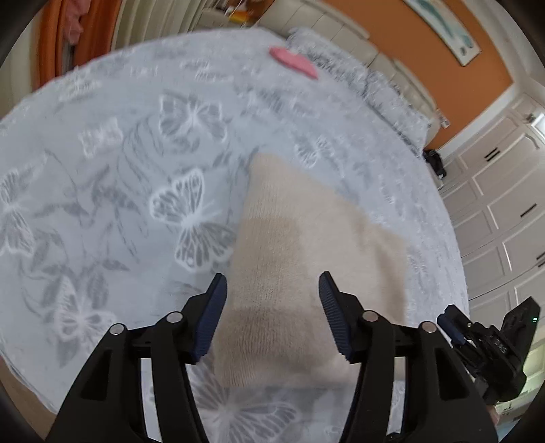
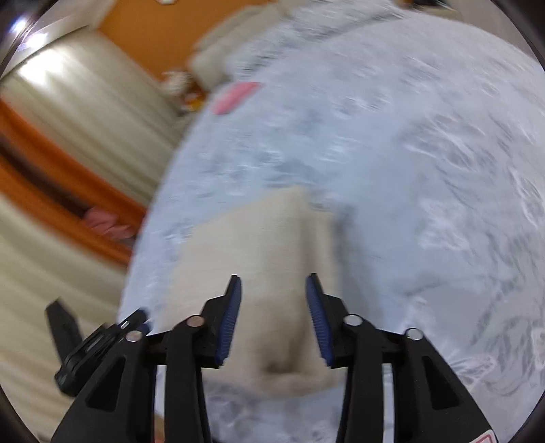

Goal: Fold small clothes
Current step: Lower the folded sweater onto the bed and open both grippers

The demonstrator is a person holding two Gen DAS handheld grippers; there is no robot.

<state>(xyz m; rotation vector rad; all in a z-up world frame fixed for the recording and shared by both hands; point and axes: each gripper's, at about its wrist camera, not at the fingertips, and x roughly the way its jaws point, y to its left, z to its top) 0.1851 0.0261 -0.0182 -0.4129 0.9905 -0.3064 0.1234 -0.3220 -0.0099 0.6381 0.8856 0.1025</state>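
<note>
A cream knit garment (image 1: 289,259) lies folded on a pale blue butterfly-print bedspread (image 1: 102,153). My left gripper (image 1: 272,283) is open, its blue-padded fingers above the garment's near part. The right gripper's body (image 1: 490,344) shows at the lower right of the left wrist view. In the blurred right wrist view the same cream garment (image 2: 259,252) lies below my right gripper (image 2: 274,284), which is open with the jaws apart over it. The left gripper's body (image 2: 88,347) shows at its lower left. Neither gripper holds anything.
A pink cloth item (image 1: 293,61) lies far across the bed; it also shows in the right wrist view (image 2: 235,93). Beyond are a cream headboard (image 1: 340,30), an orange wall, white cabinets (image 1: 497,211), and cream and orange curtains (image 2: 68,136).
</note>
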